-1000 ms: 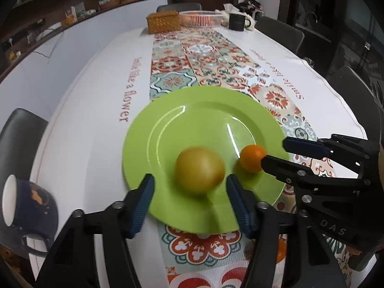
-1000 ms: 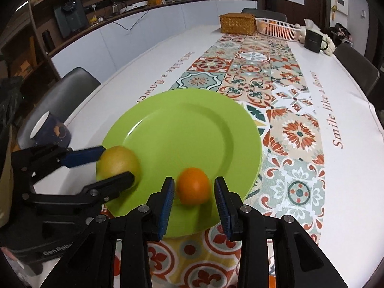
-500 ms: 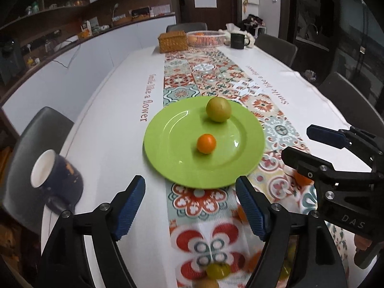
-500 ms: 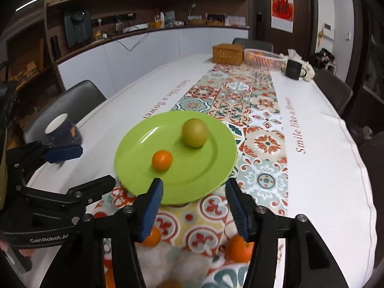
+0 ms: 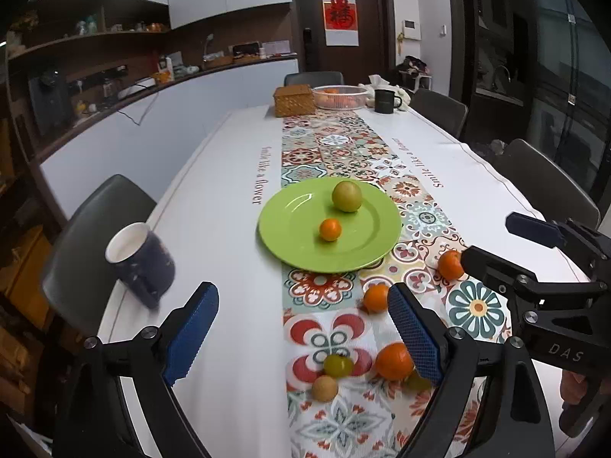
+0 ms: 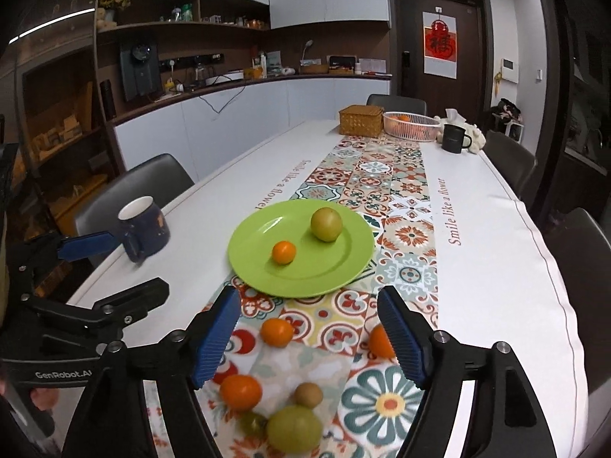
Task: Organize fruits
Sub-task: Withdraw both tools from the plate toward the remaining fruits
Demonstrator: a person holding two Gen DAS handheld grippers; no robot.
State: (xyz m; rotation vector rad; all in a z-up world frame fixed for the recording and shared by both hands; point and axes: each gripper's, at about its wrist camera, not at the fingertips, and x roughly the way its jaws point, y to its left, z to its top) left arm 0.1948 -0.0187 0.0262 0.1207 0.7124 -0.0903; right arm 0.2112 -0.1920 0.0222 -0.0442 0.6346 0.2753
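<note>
A green plate (image 5: 290,225) (image 6: 252,263) sits on the patterned runner. It holds a yellow-green pear (image 5: 346,196) (image 6: 325,224) and a small orange (image 5: 330,229) (image 6: 283,252). Several loose fruits lie on the runner near me: oranges (image 5: 394,360) (image 6: 241,391), a green fruit (image 6: 293,429) and a small brown one (image 5: 325,388) (image 6: 307,395). My left gripper (image 5: 303,337) is open and empty, held back above the near runner. My right gripper (image 6: 308,337) is open and empty above the loose fruits.
A dark blue mug (image 5: 141,263) (image 6: 143,227) stands at the table's left edge. A wicker box (image 5: 294,100), a white basket (image 5: 340,96) and a black mug (image 5: 385,100) stand at the far end. Chairs line both sides.
Both grippers let go of the pear and the orange on the plate, opened wide and pulled back and up. Loose fruits near the front edge have come into view.
</note>
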